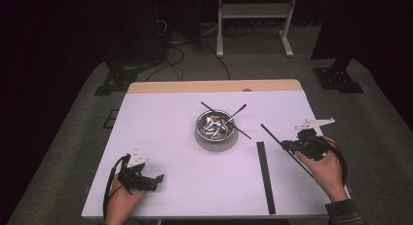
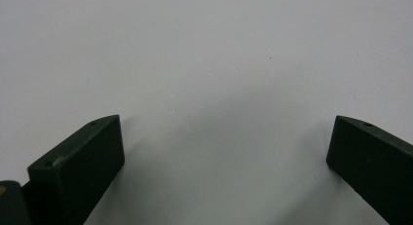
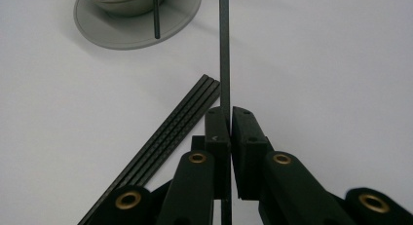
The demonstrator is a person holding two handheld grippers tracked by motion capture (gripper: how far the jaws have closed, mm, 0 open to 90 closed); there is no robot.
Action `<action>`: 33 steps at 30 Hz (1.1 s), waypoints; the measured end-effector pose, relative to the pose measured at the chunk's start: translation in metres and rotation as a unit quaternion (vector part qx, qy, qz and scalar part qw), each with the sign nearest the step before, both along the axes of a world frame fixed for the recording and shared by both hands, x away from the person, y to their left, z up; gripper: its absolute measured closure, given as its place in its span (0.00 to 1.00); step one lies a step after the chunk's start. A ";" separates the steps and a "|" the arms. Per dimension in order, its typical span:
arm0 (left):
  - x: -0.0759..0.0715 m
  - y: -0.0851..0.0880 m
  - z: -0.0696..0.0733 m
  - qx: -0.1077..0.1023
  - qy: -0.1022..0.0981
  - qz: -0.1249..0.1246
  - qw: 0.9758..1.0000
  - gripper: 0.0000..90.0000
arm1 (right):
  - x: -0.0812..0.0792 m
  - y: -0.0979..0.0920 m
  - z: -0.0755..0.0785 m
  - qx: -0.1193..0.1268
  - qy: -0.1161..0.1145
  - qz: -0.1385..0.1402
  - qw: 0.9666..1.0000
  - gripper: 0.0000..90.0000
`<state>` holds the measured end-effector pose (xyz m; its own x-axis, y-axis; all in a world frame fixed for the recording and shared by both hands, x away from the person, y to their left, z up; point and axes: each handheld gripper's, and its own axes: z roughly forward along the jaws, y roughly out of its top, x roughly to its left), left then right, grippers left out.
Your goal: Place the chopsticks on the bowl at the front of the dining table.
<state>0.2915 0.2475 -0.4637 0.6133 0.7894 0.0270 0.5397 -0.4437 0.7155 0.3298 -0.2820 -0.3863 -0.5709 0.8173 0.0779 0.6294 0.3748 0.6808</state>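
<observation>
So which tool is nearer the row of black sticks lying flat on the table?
Right. The right tool sits just beside the row of sticks, to their right, clamping a single stick. The left tool is far off to their left.

Left gripper (image 1: 158,178) rests low at the near left, fingers (image 2: 83,161) spread wide; right gripper (image 1: 285,144) has fingers (image 3: 217,130) pinched together.

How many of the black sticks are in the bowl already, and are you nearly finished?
Three or so black sticks already lean in the metal bowl. The right gripper is shut on one more stick, aimed toward the bowl. A bundle of sticks lies on the white table, waiting. The left gripper is open over bare table. So roughly midway.
</observation>
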 end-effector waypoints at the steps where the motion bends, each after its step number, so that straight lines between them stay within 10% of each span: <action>1: 0.000 0.000 0.000 0.000 0.000 0.000 1.000 0.00 | 0.000 0.001 0.001 0.002 0.000 0.000 1.000 0.95; 33: 0.000 0.000 0.000 0.000 0.000 0.000 1.000 0.00 | 0.012 0.043 0.021 0.013 -0.017 0.038 0.999 0.95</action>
